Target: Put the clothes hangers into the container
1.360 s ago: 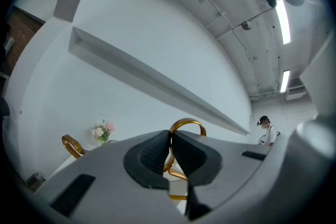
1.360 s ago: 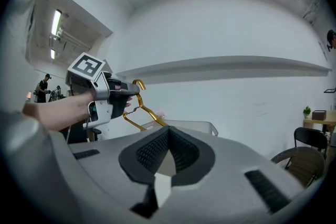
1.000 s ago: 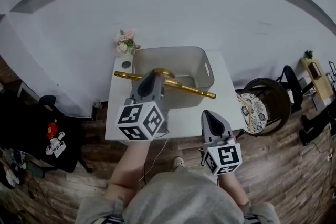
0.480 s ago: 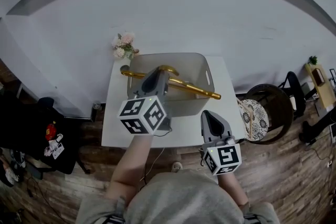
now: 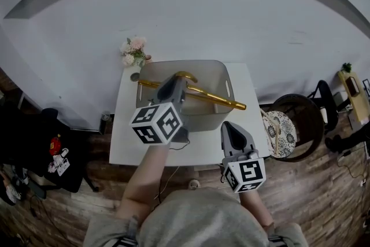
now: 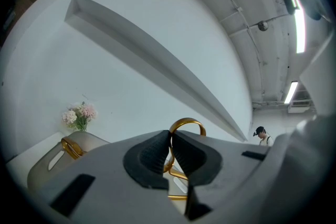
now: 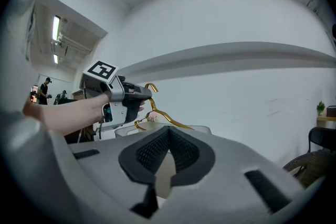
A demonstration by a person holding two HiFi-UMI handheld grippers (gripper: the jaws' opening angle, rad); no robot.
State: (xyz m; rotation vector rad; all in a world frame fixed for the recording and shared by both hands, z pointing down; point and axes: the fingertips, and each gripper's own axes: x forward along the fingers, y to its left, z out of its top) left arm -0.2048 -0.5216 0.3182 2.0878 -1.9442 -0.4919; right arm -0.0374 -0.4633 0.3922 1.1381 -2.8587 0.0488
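Note:
A gold clothes hanger (image 5: 222,100) hangs tilted over the grey plastic container (image 5: 228,87) at the back of the white table (image 5: 130,136). My left gripper (image 5: 176,85) is shut on the hanger just below its hook. In the left gripper view the hook (image 6: 186,122) rises above the closed pads (image 6: 152,152), and one gold end (image 6: 71,147) curves over the container (image 6: 39,173). My right gripper (image 5: 228,127) stays low at the table's front edge, shut and empty. Its view shows the left gripper (image 7: 142,94), the hanger (image 7: 163,113) and the container (image 7: 199,128) ahead.
A small vase of flowers (image 5: 132,50) stands at the table's back left corner. A round chair with a patterned cushion (image 5: 280,127) sits to the right of the table. Dark bags (image 5: 55,153) lie on the wooden floor at the left.
My left gripper has carried the hanger a little up and farther over the container. The right gripper has stayed in place.

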